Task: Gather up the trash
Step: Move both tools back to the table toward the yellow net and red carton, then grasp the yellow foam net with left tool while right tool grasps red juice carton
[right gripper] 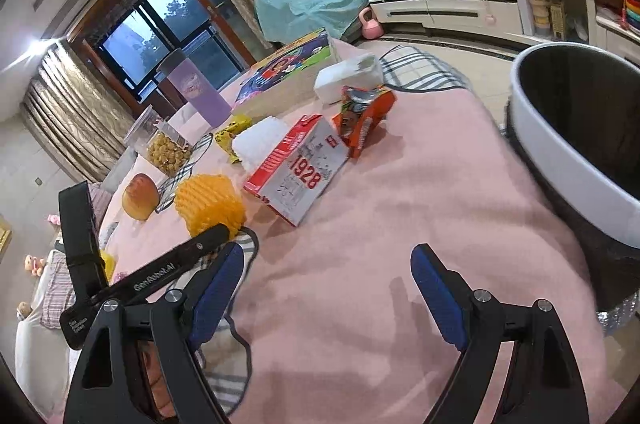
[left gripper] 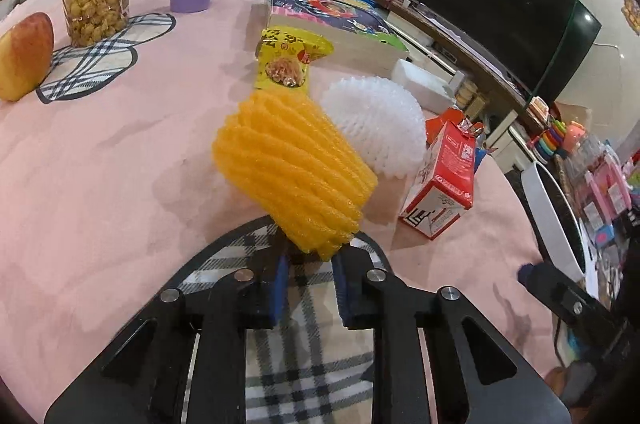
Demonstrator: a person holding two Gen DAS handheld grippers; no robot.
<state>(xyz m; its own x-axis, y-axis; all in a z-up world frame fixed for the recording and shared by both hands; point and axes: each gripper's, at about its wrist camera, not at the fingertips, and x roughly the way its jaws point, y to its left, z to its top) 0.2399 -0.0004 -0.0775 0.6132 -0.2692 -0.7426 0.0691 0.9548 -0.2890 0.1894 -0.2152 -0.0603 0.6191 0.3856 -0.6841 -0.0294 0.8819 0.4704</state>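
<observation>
Foam net (left gripper: 294,170) pinched in left claw (left gripper: 308,264) — right claw (right gripper: 328,288) wide, empty; carton (right gripper: 298,170), wrappers still on tabletop (right gripper: 420,204), bin (right gripper: 560,152) waiting.

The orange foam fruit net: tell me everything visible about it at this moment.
The orange foam fruit net is a ribbed, spongy mesh sleeve, bright orange-yellow, bunched into a stubby tube. It tilts up and away from the left gripper, whose blue pads are shut on its lower end. It sits just above a plaid patch of the pink tablecloth, in front of a white foam net. Whether the two nets touch cannot be told.
</observation>
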